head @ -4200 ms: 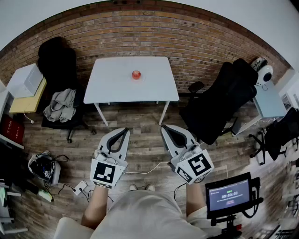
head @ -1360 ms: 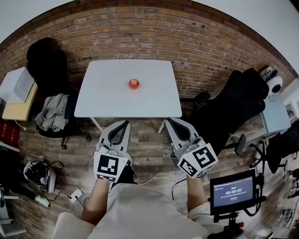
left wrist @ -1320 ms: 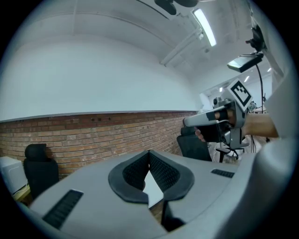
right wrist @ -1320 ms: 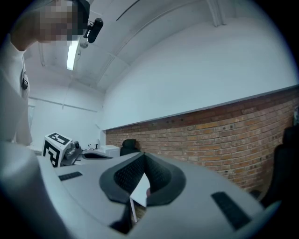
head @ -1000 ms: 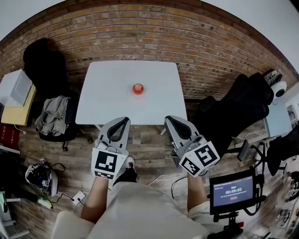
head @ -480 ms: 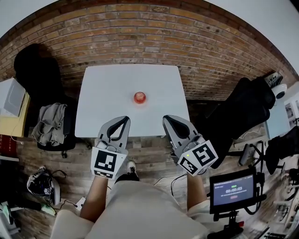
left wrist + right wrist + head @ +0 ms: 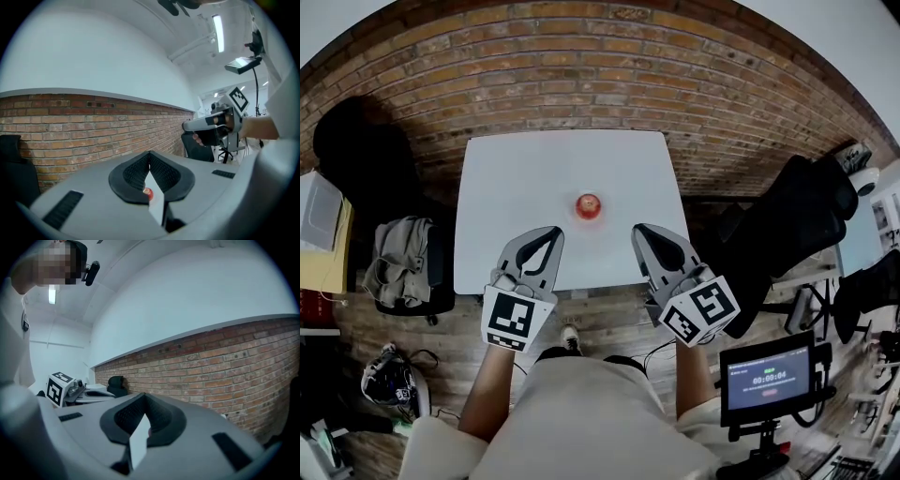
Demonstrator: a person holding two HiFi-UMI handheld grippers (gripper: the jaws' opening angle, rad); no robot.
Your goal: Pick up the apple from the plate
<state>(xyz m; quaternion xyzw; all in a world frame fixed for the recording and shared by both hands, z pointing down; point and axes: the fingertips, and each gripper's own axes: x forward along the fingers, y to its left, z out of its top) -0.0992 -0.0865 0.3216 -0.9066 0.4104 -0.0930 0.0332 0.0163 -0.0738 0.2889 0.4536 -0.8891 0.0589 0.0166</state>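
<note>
Both pairs of jaws are clenched tight on nothing. The left gripper [image 7: 554, 232] and the right gripper [image 7: 638, 229], grey two-fingered tools with black ribbed pads, are held side by side in front of the person's pale-shirted torso [image 7: 581, 422]. Each has its black-and-white marker cube [image 7: 508, 319] at the wrist end, turned up towards the head camera. That matched, level hold reads as an approach posture rather than a grasp. I judge the jaws will have to part before either can close round the fruit.

Their tips reach just over the near edge of the white rectangular table [image 7: 516, 178], which stands on brown wooden floorboards [image 7: 609, 323]. Beyond the tips, near the middle of the tabletop and between the lines of the two grippers, sits the small red apple [image 7: 588, 205]. It is apart from both tools and untouched. The plate under it is hard to tell from the white top; only a faint pale rim shows. In the left gripper view the apple appears as a red dot in the slit beneath the meeting pads, so that tool points almost straight at it.

Farthest off, a red brick wall [image 7: 581, 75] backs the table, which leaves the near side as the open way in.
</note>
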